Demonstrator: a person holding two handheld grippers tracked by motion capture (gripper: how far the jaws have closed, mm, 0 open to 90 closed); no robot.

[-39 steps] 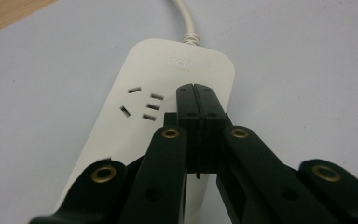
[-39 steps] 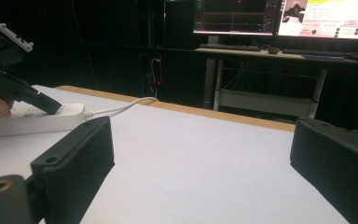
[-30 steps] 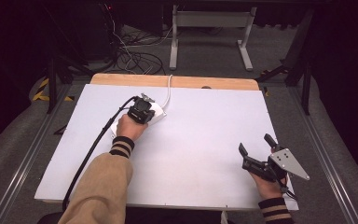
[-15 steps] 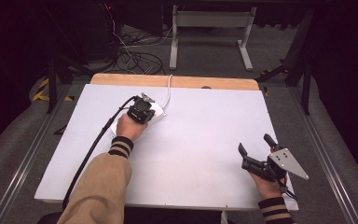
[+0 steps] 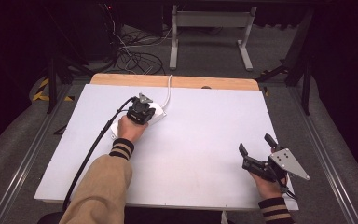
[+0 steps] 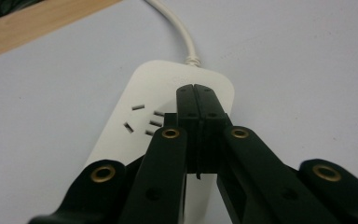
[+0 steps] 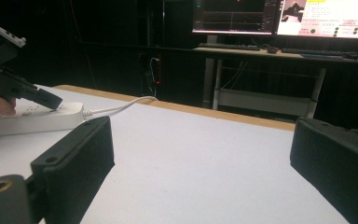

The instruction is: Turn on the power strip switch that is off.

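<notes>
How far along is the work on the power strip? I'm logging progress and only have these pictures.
Done: the left tongs are shut, tips down on the white plastic power strip near its cord end. In hand: they seem to press there, perhaps on a switch; that spot is hidden. Left: the right tongs wait open, apart from it, near the white table's edge.

White plastic rectangular power strip (image 6: 168,100) w/ rounded corners lies flat on table's far-left part, sockets up, white cord (image 6: 177,28) trailing toward far edge.
</notes>
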